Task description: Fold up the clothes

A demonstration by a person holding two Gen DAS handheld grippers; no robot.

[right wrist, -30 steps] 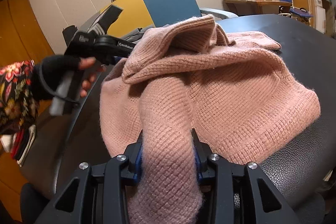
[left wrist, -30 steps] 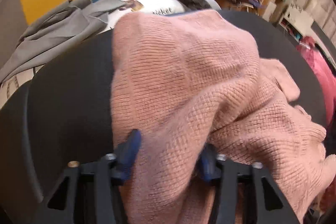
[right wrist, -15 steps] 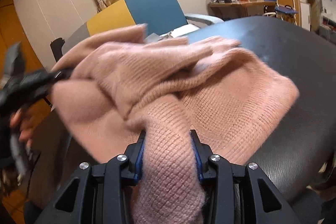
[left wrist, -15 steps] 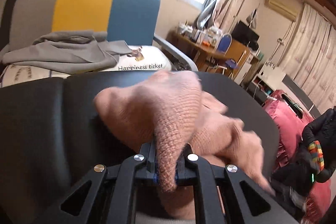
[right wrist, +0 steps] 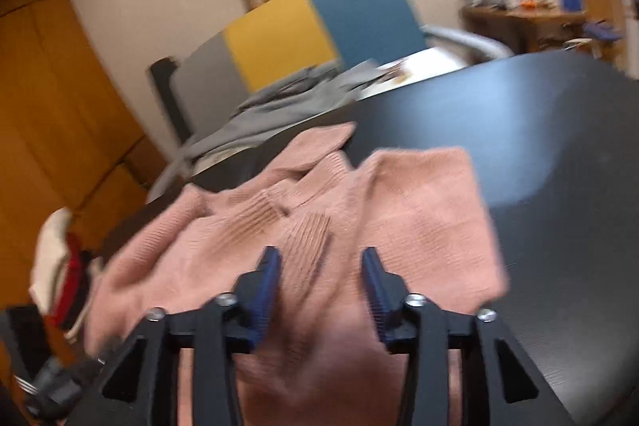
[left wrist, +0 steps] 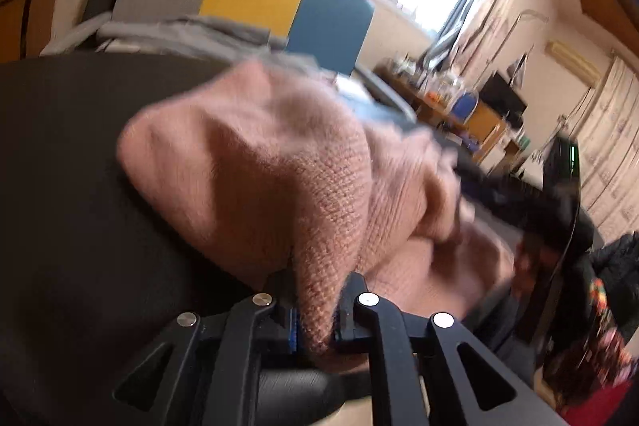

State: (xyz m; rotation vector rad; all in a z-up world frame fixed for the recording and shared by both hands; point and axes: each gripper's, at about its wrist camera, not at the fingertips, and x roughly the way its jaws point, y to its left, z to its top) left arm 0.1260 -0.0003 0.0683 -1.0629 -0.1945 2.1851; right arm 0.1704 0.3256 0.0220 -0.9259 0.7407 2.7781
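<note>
The pink sweater (right wrist: 359,226) lies rumpled on the dark worktop (right wrist: 559,146) and serves as the landmark. At its left end, the left hand-held gripper (left wrist: 315,310) is pinched narrowly on a fold of knit, its jaws starting to ease apart, and the cloth rises from the pads into a peaked hump over the worktop. At the sweater's near edge, the right hand-held gripper (right wrist: 319,278) stands over flattened knit; its jaws are opening, the blue pads are clear of the fabric on both sides, and nothing is gripped between them, though cloth lies beneath.

The step in hand appears to be laying one side of the sweater across its body, with the right side just let go. The next move likely calls for the left to set its fold down squarely, then for smoothing the bunched ribbing.

Beyond the sweater sits a chair (right wrist: 319,26) in grey, yellow and blue, carrying a grey garment (right wrist: 279,106). Left of the sweater, a red and white bundle (right wrist: 64,274) lies off the worktop's edge. Nothing on the worktop blocks the fold.
</note>
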